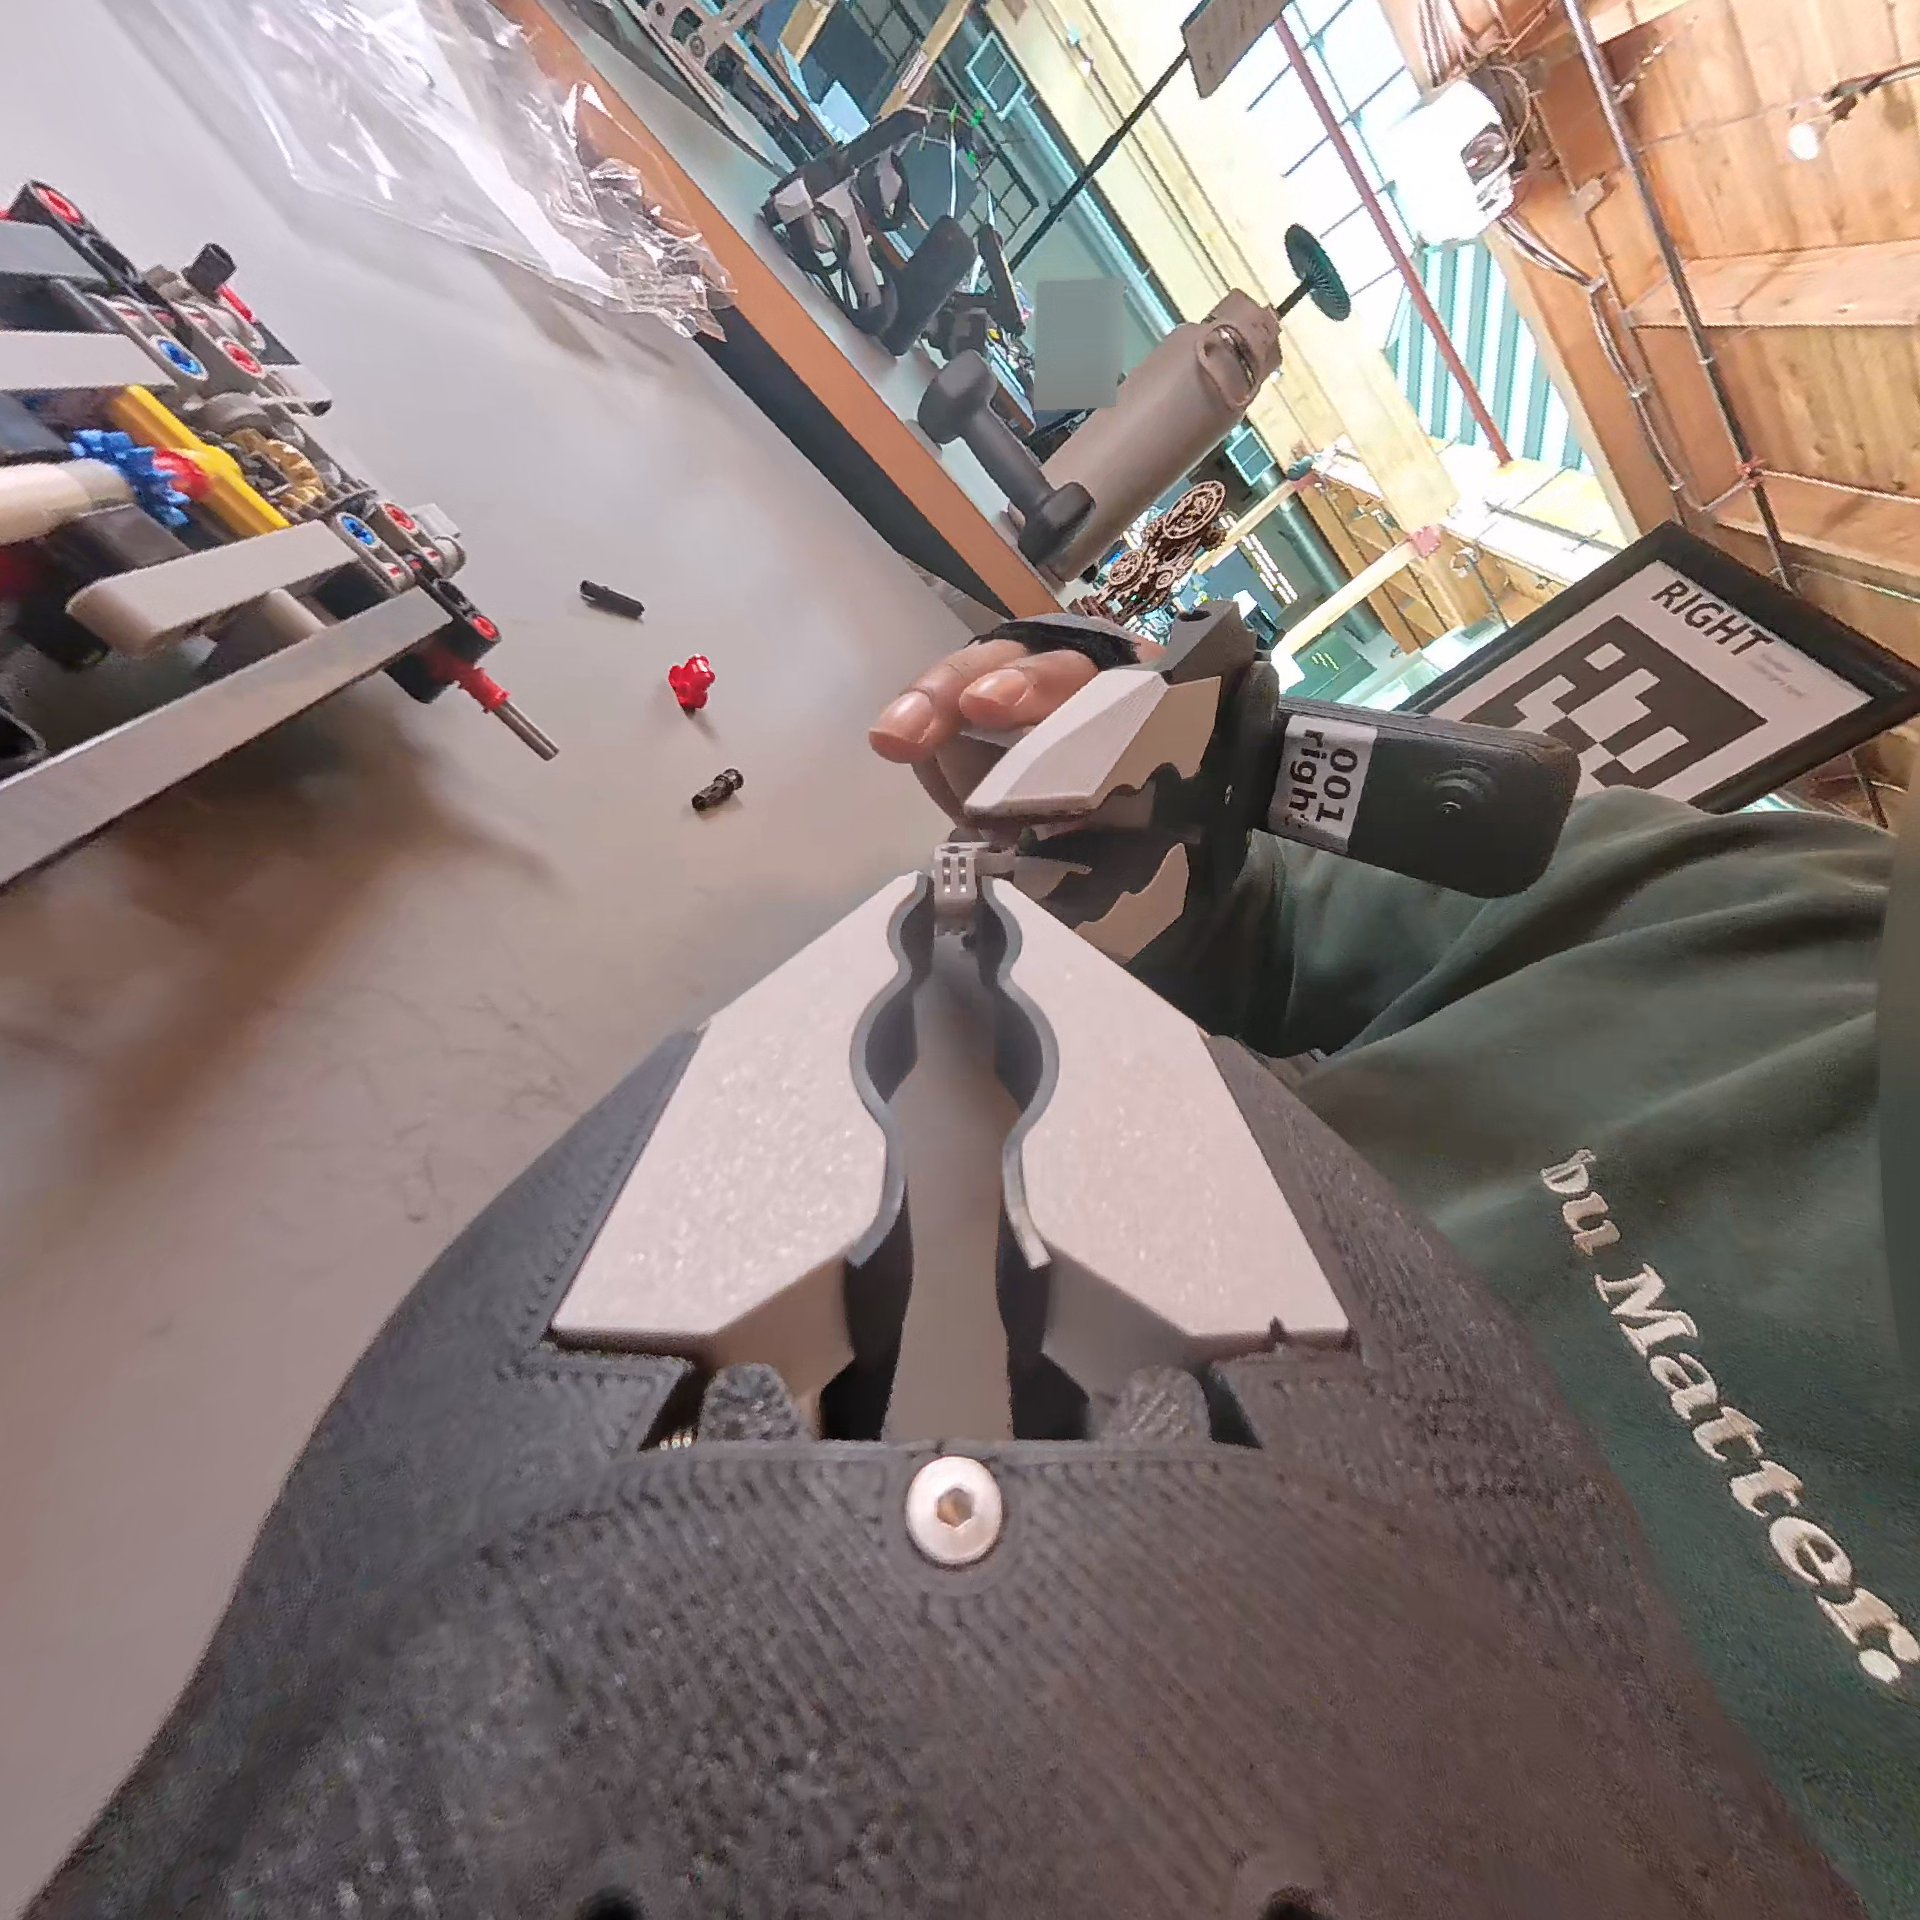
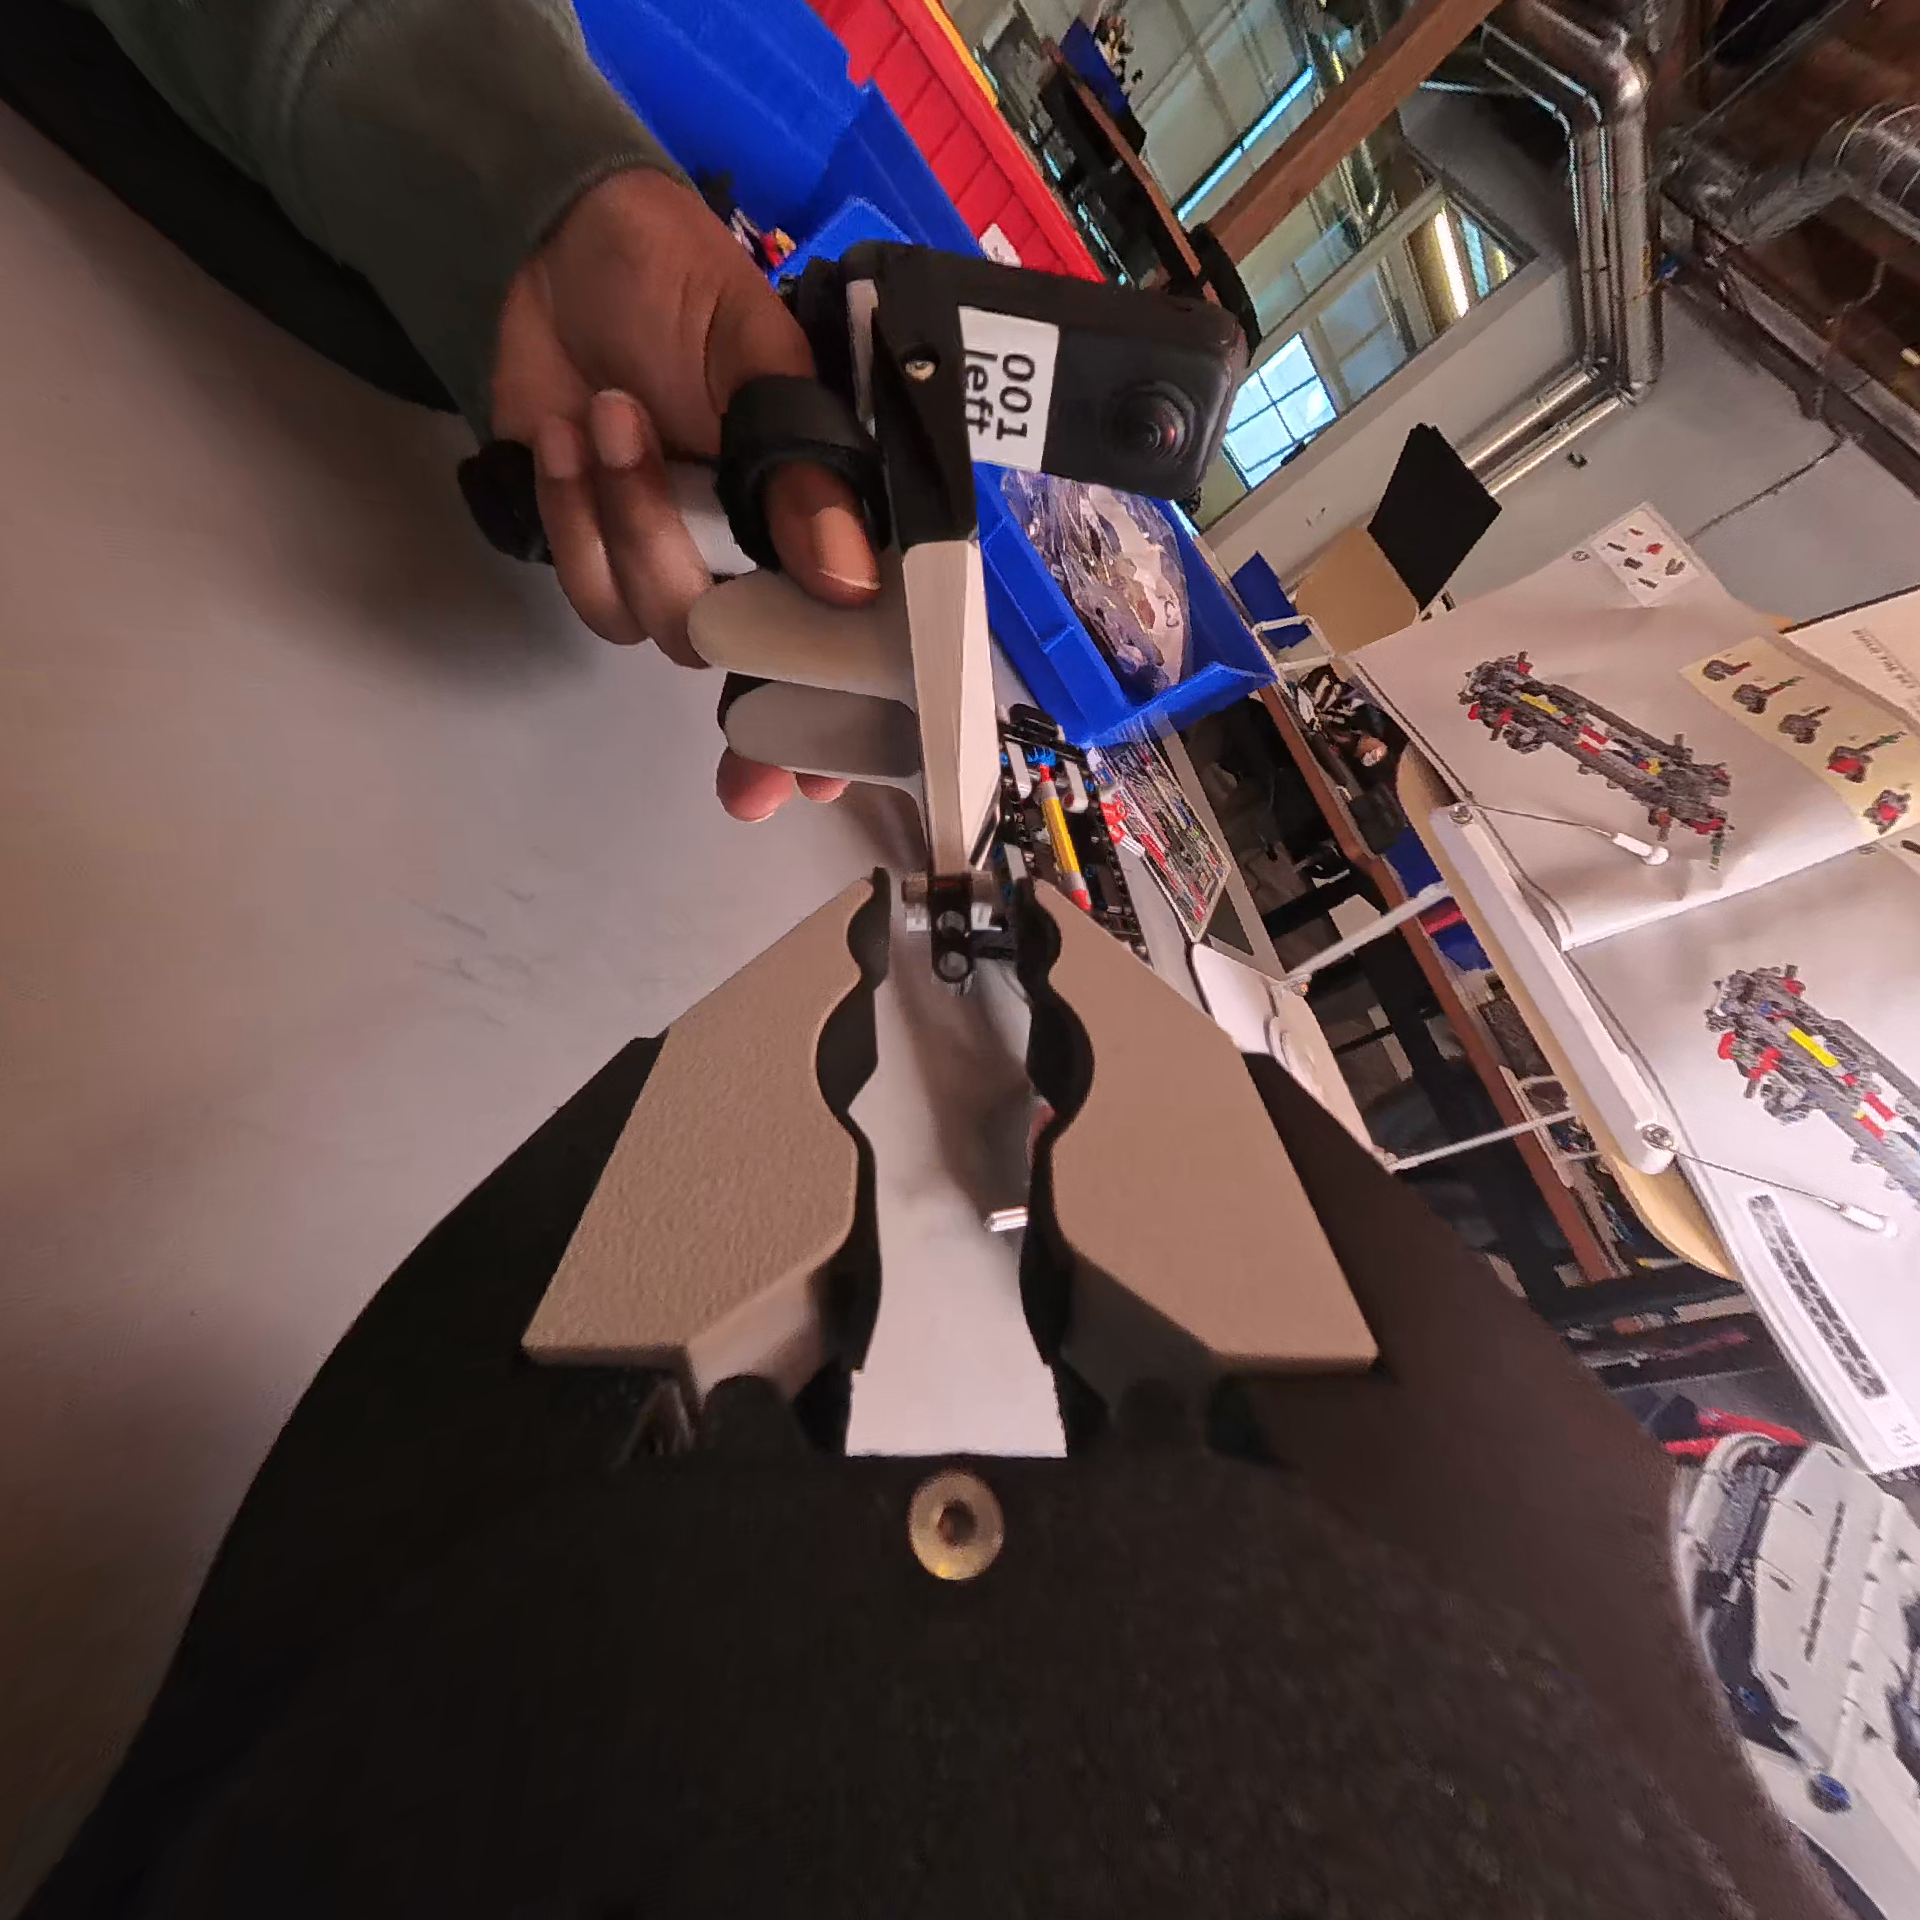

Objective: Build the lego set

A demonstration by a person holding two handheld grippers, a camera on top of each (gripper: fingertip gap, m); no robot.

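On the grey surface [image 1: 540, 987], a half-built model [image 1: 208, 499] is seen at the left, with loose red and black pieces [image 1: 690, 681] beside it. A small grey piece [image 1: 957, 878] is pinched by the nearly closed left tongs [image 1: 961, 883]. The right tongs [image 2: 951, 914] are parted around it; whether they touch it cannot be told.

Each handheld gripper has a black, ribbed printed body with a silver hex screw [image 1: 954, 1522] at its centre, and two pale grey fingers [image 1: 758, 1132] with dark wavy inner edges just above that screw. A black camera [image 2: 1132, 410] with a white label rides on top. The person wears a dark green sweatshirt [image 1: 1621, 1091] with white embroidered lettering.
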